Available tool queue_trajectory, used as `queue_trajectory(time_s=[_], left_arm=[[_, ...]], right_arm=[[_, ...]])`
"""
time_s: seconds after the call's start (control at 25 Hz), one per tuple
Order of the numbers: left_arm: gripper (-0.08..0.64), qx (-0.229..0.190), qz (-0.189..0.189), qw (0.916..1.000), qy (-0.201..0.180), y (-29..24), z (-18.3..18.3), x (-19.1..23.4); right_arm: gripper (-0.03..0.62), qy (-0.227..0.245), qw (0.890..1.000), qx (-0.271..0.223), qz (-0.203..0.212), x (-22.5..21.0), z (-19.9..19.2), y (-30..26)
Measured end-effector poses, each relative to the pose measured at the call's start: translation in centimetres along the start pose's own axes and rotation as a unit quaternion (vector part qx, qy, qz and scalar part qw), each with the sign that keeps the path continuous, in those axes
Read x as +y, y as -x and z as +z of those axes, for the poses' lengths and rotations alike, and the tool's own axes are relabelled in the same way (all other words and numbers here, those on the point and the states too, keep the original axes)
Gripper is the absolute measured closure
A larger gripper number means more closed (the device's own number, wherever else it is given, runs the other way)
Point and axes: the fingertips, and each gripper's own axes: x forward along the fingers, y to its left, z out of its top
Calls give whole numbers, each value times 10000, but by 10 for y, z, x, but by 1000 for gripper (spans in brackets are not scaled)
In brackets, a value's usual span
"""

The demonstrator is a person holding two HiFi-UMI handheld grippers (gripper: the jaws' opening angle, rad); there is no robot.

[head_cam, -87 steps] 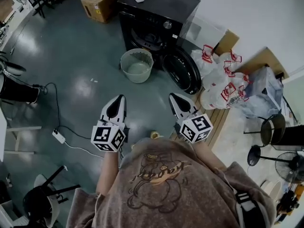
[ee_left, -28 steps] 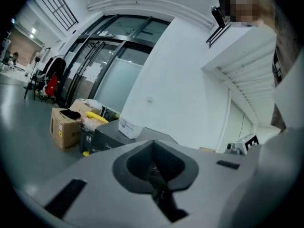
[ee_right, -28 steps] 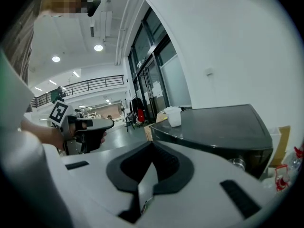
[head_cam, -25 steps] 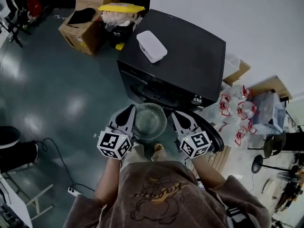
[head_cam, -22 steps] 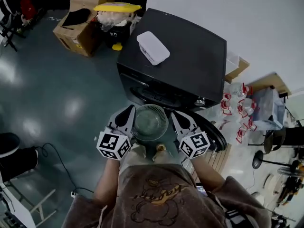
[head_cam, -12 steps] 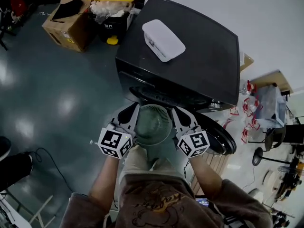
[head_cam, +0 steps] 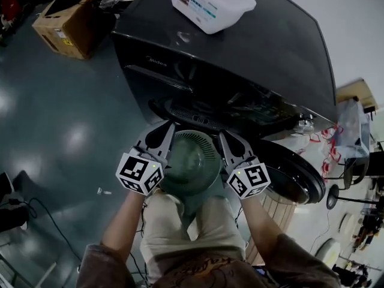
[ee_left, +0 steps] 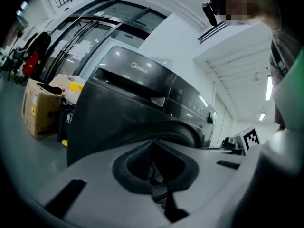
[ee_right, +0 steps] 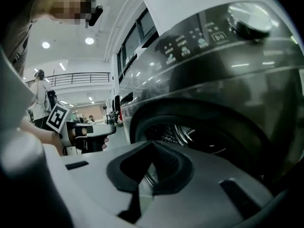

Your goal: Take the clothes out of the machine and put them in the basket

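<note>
The person has dropped into a crouch at the machine [head_cam: 252, 59]. The left tongs [head_cam: 168, 128] and right tongs [head_cam: 222, 135] have sunk either side of the basket [head_cam: 207, 138], both shut and empty. The door [head_cam: 294, 176] is open, no clothes seen yet; reaching in looks next.

L gripper [head_cam: 170, 128], R gripper [head_cam: 222, 135]: jaws closed, parallel.

You are facing the black machine [head_cam: 270, 59], its round door [head_cam: 294, 176] hanging open at the right, while the pale green basket [head_cam: 180, 173] is standing upright before its opening.
</note>
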Motion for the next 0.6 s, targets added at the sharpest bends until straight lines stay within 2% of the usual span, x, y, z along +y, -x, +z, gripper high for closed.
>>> queue_trajectory(time_s=[0.2, 0.4, 0.48, 0.6], left_arm=[[555, -239, -150, 9994, -180, -32, -49, 2], [555, -562, -166, 9973, -433, -46, -87, 5], [555, -586, -212, 9967, -517, -51, -101, 4], [555, -570, -286, 9944, -844, -59, -116, -4]], right_arm=[[595, 89, 9996, -248, -68, -29, -54, -8], [595, 345, 9981, -518, 20, -38, -96, -10], [595, 436, 9971, -630, 37, -42, -108, -9], [595, 547, 9948, -854, 66, -50, -117, -5]])
